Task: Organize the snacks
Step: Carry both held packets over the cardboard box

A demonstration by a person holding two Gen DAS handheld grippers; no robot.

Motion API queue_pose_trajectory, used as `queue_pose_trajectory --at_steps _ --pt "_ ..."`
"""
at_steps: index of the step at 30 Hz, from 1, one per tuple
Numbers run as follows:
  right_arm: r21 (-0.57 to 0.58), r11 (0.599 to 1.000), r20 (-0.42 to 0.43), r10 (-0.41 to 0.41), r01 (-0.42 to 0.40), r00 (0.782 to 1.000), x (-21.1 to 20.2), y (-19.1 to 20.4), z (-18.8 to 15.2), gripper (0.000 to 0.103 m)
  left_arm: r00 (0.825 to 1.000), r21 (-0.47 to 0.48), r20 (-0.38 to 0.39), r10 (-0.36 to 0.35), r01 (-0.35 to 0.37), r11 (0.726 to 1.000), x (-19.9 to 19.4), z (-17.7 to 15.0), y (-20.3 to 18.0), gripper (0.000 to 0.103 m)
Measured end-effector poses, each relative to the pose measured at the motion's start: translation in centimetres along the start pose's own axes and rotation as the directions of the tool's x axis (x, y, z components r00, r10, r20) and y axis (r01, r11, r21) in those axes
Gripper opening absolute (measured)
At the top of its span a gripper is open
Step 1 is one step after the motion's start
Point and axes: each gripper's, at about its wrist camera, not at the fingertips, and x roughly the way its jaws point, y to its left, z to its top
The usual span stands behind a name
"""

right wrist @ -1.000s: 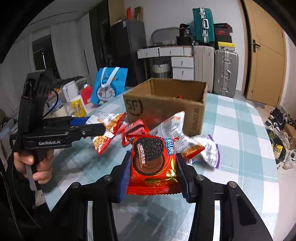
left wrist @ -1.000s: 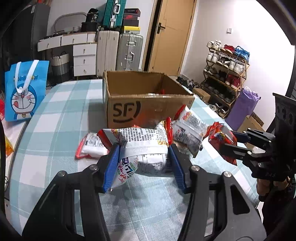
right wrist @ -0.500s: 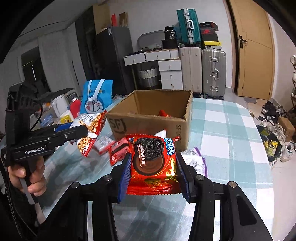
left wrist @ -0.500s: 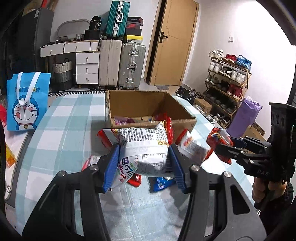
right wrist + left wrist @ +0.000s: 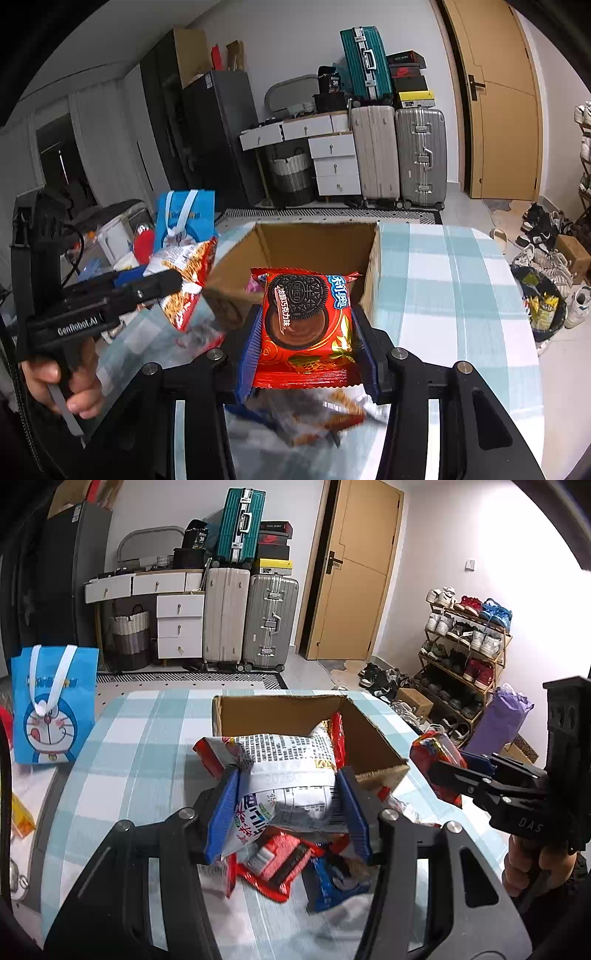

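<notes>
Checked cloth covers the table [image 5: 140, 746] we work over. Our left gripper [image 5: 286, 805] clamps the white noodle packet [image 5: 288, 771], our right gripper [image 5: 306, 343] the red Oreo pack [image 5: 306, 317]; both hang just short of the cardboard box [image 5: 369, 266] ahead, its near rim between. Loose snacks [image 5: 295, 864] lie below.

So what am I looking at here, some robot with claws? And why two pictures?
No robot: a person holds a trigger-handled tool in each hand, each with two blue fingers and a camera looking along them. One picture comes from each tool. The left gripper pinches a white snack bag; the right gripper pinches a red Oreo pack. Both hang before an open cardboard box on a checked tablecloth. More snack packets lie below.
</notes>
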Motion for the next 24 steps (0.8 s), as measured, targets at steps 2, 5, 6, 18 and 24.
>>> queue_pose_trajectory --at_steps 2,5,6,18,24 --pt "0.004 1.000 0.000 0.001 -0.001 1.000 0.6 -0.1 0.6 0.047 1.000 0.003 0.000 0.004 -0.004 1.000 0.6 0.8 0.0 0.051" --pt "0.009 1.000 0.006 0.008 -0.008 1.000 1.3 -0.3 1.5 0.047 1.000 0.006 -0.002 0.009 -0.009 1.000 1.8 2.0 0.0 0.051" --pt "0.008 1.000 0.011 0.011 -0.011 1.000 1.6 -0.3 1.7 0.047 1.000 0.007 -0.002 0.011 -0.010 1.000 2.3 2.4 -0.1 0.051" --pt "0.028 0.999 0.006 0.031 -0.031 1.000 5.2 -1.4 3.6 0.047 0.999 0.020 -0.019 0.050 -0.049 0.999 7.1 3.8 -1.4 0.051" --pt "0.023 0.999 -0.019 0.025 -0.025 0.999 7.2 -1.6 4.1 0.047 0.998 0.019 -0.041 0.055 -0.054 0.998 10.2 3.9 -1.2 0.051"
